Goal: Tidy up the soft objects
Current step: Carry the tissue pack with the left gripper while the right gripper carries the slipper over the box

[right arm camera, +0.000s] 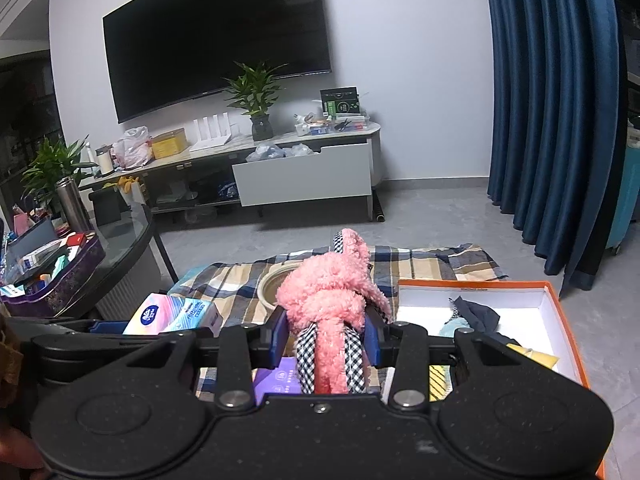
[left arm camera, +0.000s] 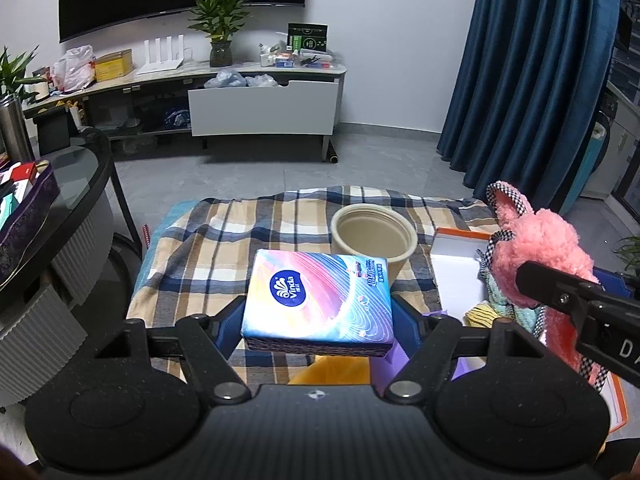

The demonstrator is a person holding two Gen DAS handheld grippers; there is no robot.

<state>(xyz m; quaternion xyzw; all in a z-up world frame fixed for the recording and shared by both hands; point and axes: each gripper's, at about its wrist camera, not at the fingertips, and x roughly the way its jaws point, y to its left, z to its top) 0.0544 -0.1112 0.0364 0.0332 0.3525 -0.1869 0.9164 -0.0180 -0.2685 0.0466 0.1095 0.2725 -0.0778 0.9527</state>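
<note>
My left gripper [left arm camera: 318,320] is shut on a colourful Vinda tissue pack [left arm camera: 320,296] and holds it above the plaid cloth [left arm camera: 208,248]. The pack also shows in the right wrist view [right arm camera: 172,314]. My right gripper [right arm camera: 326,336] is shut on a pink fluffy headband [right arm camera: 332,304] with checkered trim, held above the cloth beside the box. The headband shows at the right of the left wrist view [left arm camera: 540,248]. An orange-rimmed white box [right arm camera: 556,312] lies at the right, holding dark, teal and yellow soft items [right arm camera: 476,314].
A tan paper bowl [left arm camera: 372,236] stands on the cloth behind the pack. A purple packet [right arm camera: 276,376] lies under the grippers. A glass side table [left arm camera: 80,176] with a tin of items stands left. A TV cabinet [left arm camera: 260,108] and blue curtain [left arm camera: 532,72] lie beyond.
</note>
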